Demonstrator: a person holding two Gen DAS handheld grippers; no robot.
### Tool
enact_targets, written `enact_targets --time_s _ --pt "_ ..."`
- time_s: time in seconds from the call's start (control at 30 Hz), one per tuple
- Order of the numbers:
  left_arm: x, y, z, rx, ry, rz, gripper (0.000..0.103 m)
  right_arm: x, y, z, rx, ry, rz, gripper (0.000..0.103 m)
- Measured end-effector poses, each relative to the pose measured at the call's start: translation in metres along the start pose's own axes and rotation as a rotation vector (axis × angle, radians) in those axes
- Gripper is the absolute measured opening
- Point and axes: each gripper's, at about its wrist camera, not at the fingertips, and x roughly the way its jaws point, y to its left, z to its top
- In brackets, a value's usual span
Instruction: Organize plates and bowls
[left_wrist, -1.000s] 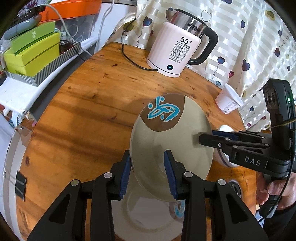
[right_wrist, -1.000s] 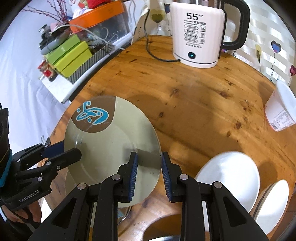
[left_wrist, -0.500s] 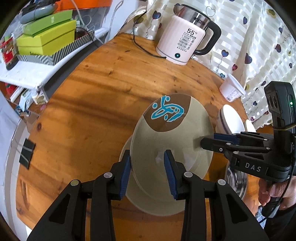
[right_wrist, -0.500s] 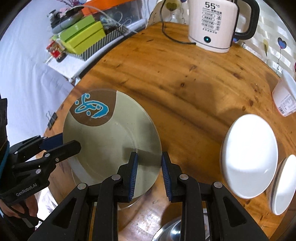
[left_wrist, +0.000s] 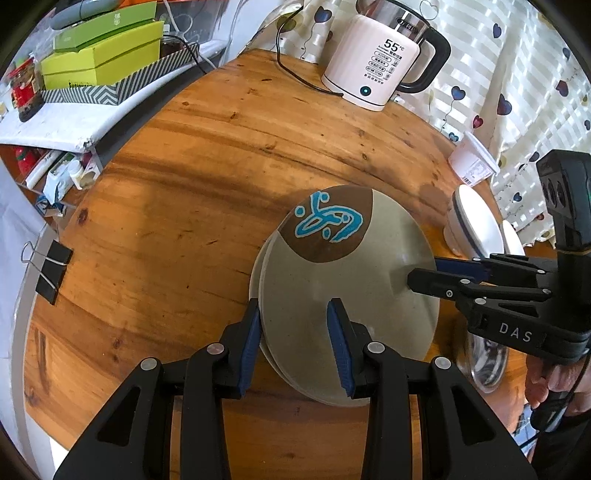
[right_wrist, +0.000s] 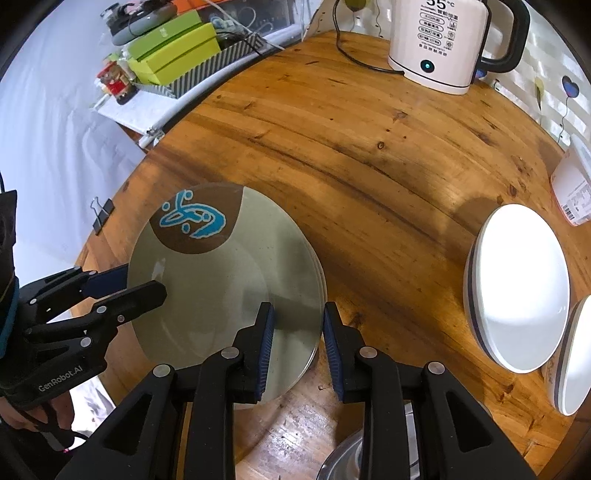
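Plate (left_wrist: 347, 273) under inspection: grey-green, round, with a brown patch bearing a blue squiggle at the edge farthest from my left claw (left_wrist: 295, 325). My left claw straddles the plate's near rim, one blue pad outside the rim on the left, the other over the plate's face; whether the pads actually press the rim I cannot tell. My right claw (right_wrist: 297, 345) sits likewise on the opposite side of the same plate (right_wrist: 221, 280), left pad over the face, right pad just outside the rim; contact there is equally unclear. Directly beneath this plate a second plate rim (left_wrist: 256, 273) of the same colour shows, slightly offset to the left of my left claw. Both lie over a round wooden table (left_wrist: 184, 184). To the right of my right claw stand two white bowls (right_wrist: 521, 288), touching or nearly so, well apart from the plates. Ahead of both claws, at the table's far edge, stands a white kettle (left_wrist: 380, 66) reading 55. A steel bowl's rim (right_wrist: 343, 458) shows below my right claw
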Motion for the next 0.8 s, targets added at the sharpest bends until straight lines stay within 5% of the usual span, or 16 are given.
enact_targets --time_s 0.37,0.8 --pt "0.000 -0.007 -0.006 0.060 -0.044 0.054 0.038 0.005 0.007 -0.005 -0.037 -0.036 -0.059 0.029" --pt "0.002 -0.011 -0.010 0.108 -0.086 0.095 0.048 0.005 0.003 -0.012 -0.016 -0.076 -0.031 0.029"
